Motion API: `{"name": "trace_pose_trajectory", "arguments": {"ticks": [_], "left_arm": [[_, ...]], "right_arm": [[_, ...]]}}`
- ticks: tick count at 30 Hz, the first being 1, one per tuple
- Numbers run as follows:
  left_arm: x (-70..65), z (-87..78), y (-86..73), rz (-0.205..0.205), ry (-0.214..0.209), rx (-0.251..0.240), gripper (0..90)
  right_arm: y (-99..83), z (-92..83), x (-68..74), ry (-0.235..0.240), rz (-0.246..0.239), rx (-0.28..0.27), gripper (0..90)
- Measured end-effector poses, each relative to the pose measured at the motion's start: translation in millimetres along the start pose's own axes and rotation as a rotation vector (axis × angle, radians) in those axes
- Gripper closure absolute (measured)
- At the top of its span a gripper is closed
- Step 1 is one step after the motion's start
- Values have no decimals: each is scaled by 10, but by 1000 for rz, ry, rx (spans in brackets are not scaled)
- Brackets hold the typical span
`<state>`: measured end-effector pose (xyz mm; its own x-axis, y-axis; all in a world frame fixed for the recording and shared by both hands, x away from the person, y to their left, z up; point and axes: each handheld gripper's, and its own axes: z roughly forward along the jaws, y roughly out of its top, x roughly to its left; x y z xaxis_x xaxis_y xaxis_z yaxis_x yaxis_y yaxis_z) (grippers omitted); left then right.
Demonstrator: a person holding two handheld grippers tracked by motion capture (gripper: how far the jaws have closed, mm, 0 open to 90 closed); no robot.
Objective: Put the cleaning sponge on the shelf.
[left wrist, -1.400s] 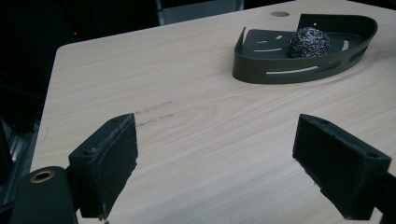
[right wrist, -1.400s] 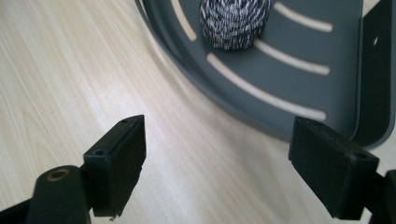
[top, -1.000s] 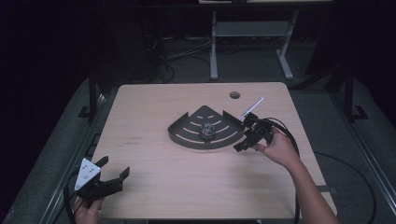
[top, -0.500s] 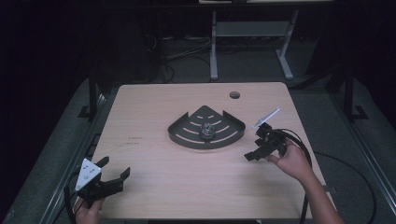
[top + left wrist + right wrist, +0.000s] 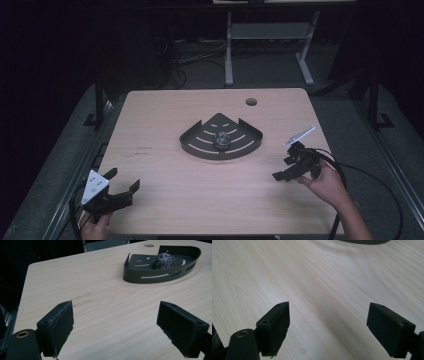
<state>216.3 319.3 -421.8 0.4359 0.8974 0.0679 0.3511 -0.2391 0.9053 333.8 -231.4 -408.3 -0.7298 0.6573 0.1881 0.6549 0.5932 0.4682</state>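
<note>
Table: light wood top [image 5: 165, 125], round cable hole [image 5: 251, 101] near the far edge, right of centre.
Tray: dark fan-shaped slotted caddy [image 5: 200, 142] about mid-table, curved wall toward the person, low raised rim around it.
Scourer: steel-wool ball [image 5: 221, 140] sitting inside the caddy, roughly at its centre; in the left gripper view it lies toward the caddy's right part [image 5: 164, 261].
Left gripper: [image 5: 123, 181] at the near-left corner of the table, held by the left hand [image 5: 95, 227], jaws spread wide, nothing between them, aimed toward the caddy. Well apart from it.
Right gripper: [image 5: 285, 167] near the right edge, in the right hand [image 5: 327, 182], jaws wide apart, empty, bare wood beneath; probably just above the surface, contact hard to judge.
Cable: black lead [image 5: 380, 185] loops off the right gripper past the table edge.
</note>
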Motion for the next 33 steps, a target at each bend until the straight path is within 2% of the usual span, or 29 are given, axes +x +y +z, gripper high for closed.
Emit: {"name": "trace_pose_trajectory", "arguments": {"ticks": [21,33], "left_arm": [[-27,12,3,5,-8,1,133],[-27,8,2,0,-10,0,133]], "right_arm": [[-408,-49,-30,-4,49,-15,178],[-635,-50,-6,-24,61,-27,169]]}}
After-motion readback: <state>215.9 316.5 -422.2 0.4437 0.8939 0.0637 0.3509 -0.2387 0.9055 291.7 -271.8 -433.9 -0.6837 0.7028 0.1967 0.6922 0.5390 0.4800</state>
